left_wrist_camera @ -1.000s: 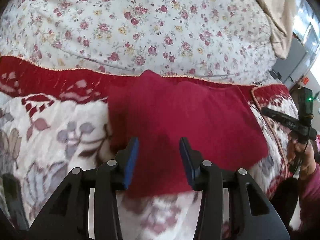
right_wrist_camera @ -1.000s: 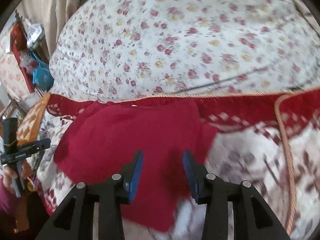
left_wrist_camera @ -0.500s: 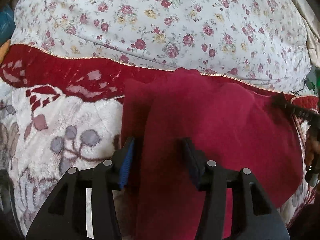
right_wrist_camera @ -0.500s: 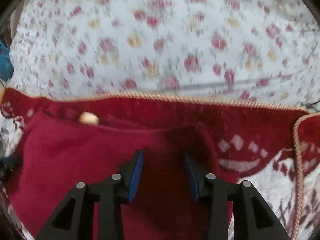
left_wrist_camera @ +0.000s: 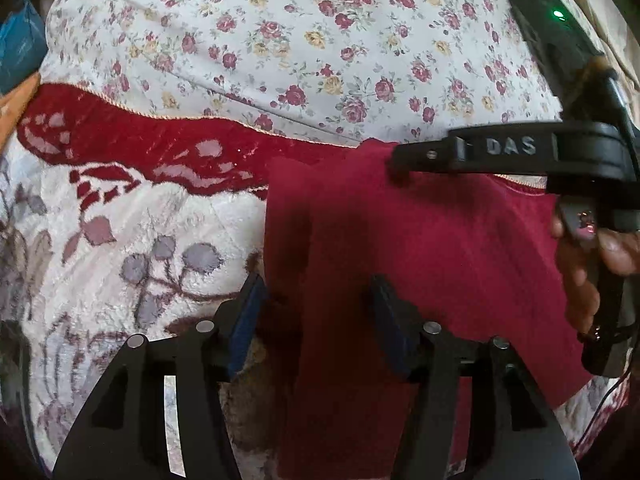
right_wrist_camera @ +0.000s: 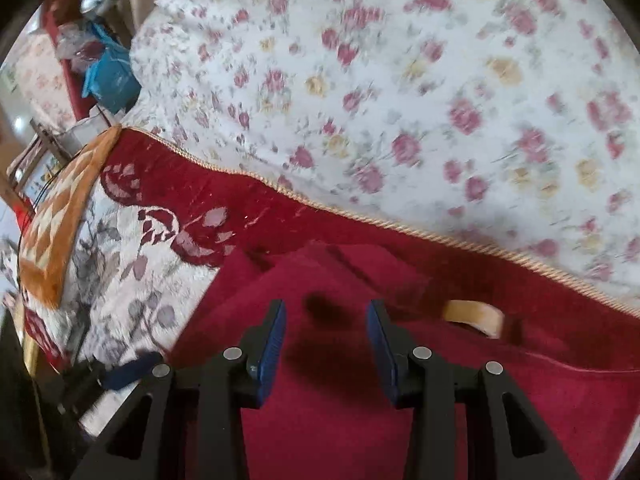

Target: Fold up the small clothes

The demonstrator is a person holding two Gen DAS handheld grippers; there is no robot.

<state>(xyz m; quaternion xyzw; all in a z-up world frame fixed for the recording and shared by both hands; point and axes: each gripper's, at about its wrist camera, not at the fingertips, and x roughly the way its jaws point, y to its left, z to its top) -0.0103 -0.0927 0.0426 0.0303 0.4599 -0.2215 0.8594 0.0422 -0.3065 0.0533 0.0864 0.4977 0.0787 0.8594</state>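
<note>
A dark red garment (left_wrist_camera: 440,260) lies folded on the red-bordered blanket (left_wrist_camera: 120,220). My left gripper (left_wrist_camera: 316,312) hangs low over its left folded edge. Its jaws are opening, the cloth runs between the blue pads, and neither pad presses on it. My right gripper (left_wrist_camera: 404,158), held by a hand (left_wrist_camera: 580,264), reaches in from the right to the garment's far edge. In the right wrist view my right gripper (right_wrist_camera: 326,332) stands open just above the red garment (right_wrist_camera: 328,420), close to a tan neck label (right_wrist_camera: 474,316). A blue pad (right_wrist_camera: 128,372) of the left gripper shows at lower left.
A white sheet with small roses (left_wrist_camera: 300,40) covers the bed beyond the blanket's corded edge (right_wrist_camera: 360,216). An orange patterned cloth (right_wrist_camera: 60,220) hangs at the blanket's left end. Blue bags and clutter (right_wrist_camera: 108,68) sit past the bed's left side.
My right gripper swept left across the garment to its far edge and now shows large in the left wrist view. The left gripper sank toward the cloth and its jaws widened.
</note>
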